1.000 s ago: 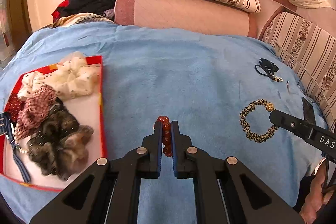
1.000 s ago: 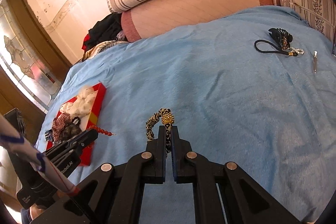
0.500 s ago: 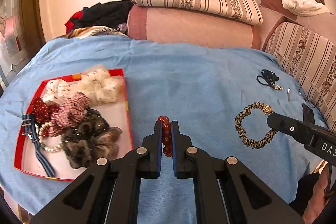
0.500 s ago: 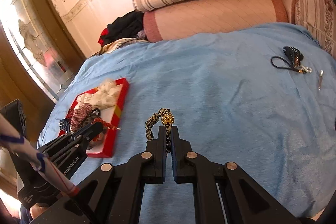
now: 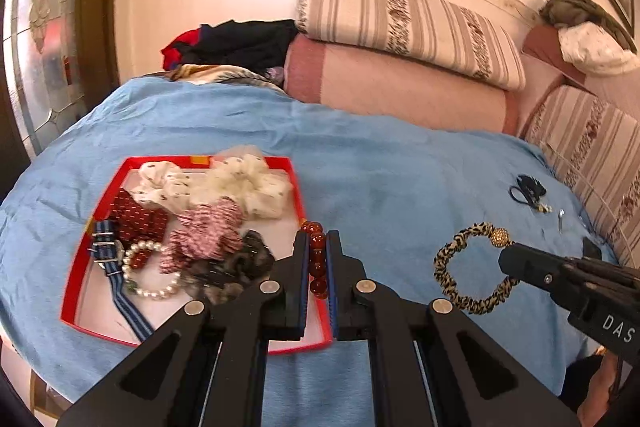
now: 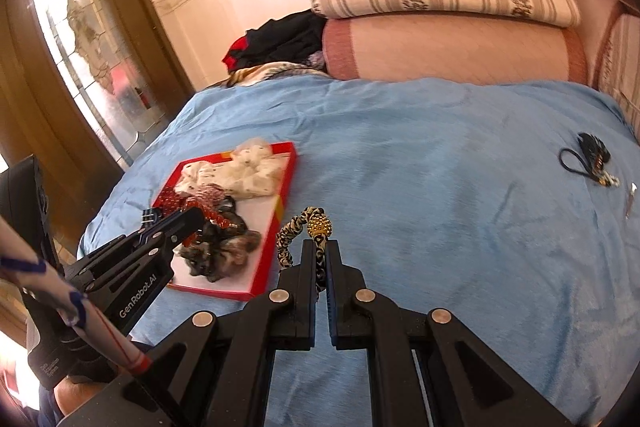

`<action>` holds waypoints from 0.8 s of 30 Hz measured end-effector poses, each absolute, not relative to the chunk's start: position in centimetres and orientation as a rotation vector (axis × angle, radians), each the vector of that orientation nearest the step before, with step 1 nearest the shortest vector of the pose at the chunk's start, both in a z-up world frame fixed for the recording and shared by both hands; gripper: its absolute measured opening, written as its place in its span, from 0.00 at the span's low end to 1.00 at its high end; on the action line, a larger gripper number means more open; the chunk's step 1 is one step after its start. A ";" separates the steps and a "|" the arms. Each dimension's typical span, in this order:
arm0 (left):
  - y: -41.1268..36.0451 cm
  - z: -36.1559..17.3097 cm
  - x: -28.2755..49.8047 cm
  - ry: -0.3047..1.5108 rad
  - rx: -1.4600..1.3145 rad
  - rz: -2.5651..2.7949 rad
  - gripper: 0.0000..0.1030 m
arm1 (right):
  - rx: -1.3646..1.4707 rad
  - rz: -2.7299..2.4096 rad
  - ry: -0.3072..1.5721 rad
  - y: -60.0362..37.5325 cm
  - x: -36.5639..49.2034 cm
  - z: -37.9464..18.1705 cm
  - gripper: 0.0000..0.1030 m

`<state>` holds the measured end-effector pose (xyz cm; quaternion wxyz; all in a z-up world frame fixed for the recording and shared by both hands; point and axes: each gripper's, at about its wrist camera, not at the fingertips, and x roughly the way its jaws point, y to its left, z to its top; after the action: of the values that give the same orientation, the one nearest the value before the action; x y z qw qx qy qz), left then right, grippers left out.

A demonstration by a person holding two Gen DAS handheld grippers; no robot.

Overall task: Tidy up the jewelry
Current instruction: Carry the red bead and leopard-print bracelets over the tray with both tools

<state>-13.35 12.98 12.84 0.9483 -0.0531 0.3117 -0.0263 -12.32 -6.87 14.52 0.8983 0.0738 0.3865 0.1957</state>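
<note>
The left gripper (image 5: 318,247) is clamped on a red bead bracelet (image 5: 316,259), held above the right rim of the red tray (image 5: 72,291). The tray lies on the blue blanket (image 5: 380,179) and contains scrunchies (image 5: 240,183), a pearl bracelet (image 5: 150,273) and a striped strap (image 5: 116,267). The right gripper (image 6: 320,255) is clamped on a leopard-print bracelet (image 6: 292,239) with a gold bead (image 6: 320,226), just right of the tray. A dark item (image 6: 588,157), possibly a tasselled cord, lies well apart, far right.
</note>
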 end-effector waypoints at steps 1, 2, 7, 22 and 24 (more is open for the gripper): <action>13.6 12.9 -13.3 0.631 -0.116 -0.043 0.07 | 0.148 0.415 0.802 -6.3 -12.2 14.6 0.05; 14.2 12.9 -13.2 0.630 -0.123 -0.033 0.07 | 0.140 0.425 0.803 -5.6 -11.9 14.7 0.05; 17.4 12.7 -12.5 0.626 -0.159 0.030 0.07 | 0.117 0.473 0.806 -2.2 -10.5 15.1 0.05; 26.5 9.4 -10.2 0.668 -0.298 0.195 0.07 | 0.096 0.554 0.833 6.0 -5.3 14.3 0.05; 27.2 8.9 -9.9 0.681 -0.303 0.214 0.07 | 0.095 0.556 0.843 6.7 -4.7 13.9 0.05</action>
<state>-9.88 27.15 8.88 0.9257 -0.1477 0.3323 0.1044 -4.66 6.70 13.86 0.8741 0.0456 0.4038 0.2662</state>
